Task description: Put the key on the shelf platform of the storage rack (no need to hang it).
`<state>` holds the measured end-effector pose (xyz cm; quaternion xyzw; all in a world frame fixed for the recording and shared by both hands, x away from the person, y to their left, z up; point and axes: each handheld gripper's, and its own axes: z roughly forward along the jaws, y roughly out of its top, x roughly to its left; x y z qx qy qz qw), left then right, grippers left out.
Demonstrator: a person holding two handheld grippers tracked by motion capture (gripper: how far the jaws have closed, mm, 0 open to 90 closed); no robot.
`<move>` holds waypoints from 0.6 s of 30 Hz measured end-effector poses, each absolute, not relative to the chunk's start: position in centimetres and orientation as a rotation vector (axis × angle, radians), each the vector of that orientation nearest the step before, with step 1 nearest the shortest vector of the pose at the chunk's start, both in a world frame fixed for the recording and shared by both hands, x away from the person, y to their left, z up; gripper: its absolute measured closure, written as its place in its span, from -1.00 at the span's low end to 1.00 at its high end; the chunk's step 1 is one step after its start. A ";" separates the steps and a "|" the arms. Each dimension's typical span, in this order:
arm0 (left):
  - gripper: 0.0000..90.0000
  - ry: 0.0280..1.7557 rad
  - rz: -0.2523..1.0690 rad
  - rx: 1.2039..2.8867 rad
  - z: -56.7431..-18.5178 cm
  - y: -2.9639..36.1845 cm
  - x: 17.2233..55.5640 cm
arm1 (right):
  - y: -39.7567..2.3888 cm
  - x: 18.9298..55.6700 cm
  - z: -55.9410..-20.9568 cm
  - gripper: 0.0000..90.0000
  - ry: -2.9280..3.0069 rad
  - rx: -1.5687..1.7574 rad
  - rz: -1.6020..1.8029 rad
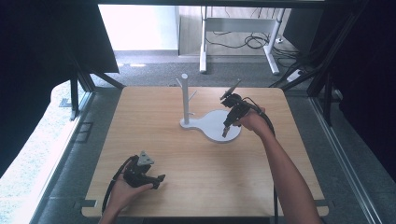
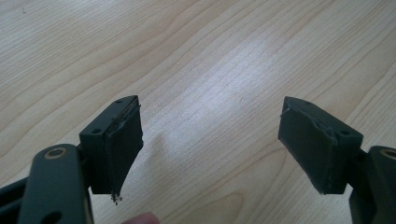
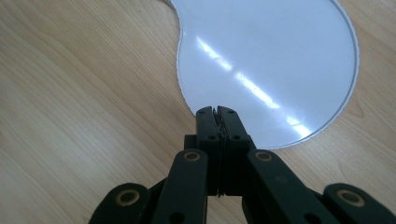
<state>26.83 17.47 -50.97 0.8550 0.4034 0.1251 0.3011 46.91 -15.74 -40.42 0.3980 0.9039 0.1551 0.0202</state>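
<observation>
Filling the middle of the high view, the wooden desk (image 1: 187, 168) carries a white stand (image 1: 212, 125) a little right of centre: a flat base with a round lobe toward the right and an upright post (image 1: 185, 98) with short pegs rising from its narrower left end. The person's right forearm reaches up from the lower right of the frame, and the right gripper (image 1: 225, 132) points down over the round lobe of the base, its jaws pressed together with nothing between them. In the right gripper view those shut jaws (image 3: 218, 112) sit at the near edge of the glossy white base (image 3: 280, 56). At the lower left of the high view the left gripper (image 1: 159, 179) lies low by the desk's near edge, well apart from the stand. In the left gripper view its jaws (image 2: 210, 144) are spread wide over bare wood.
</observation>
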 end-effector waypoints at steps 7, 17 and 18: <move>-0.51 1.074 0.331 2.264 -50.9 17.6 26.8 | -15.4 47.5 -40.5 0.98 2.794 1.237 0.471; -0.52 1.076 0.325 2.268 -51.0 17.4 26.8 | -15.5 48.3 -40.6 0.98 2.775 1.274 0.469; -0.52 1.075 0.326 2.270 -51.1 17.4 26.8 | -15.5 48.4 -40.6 0.98 2.774 1.280 0.471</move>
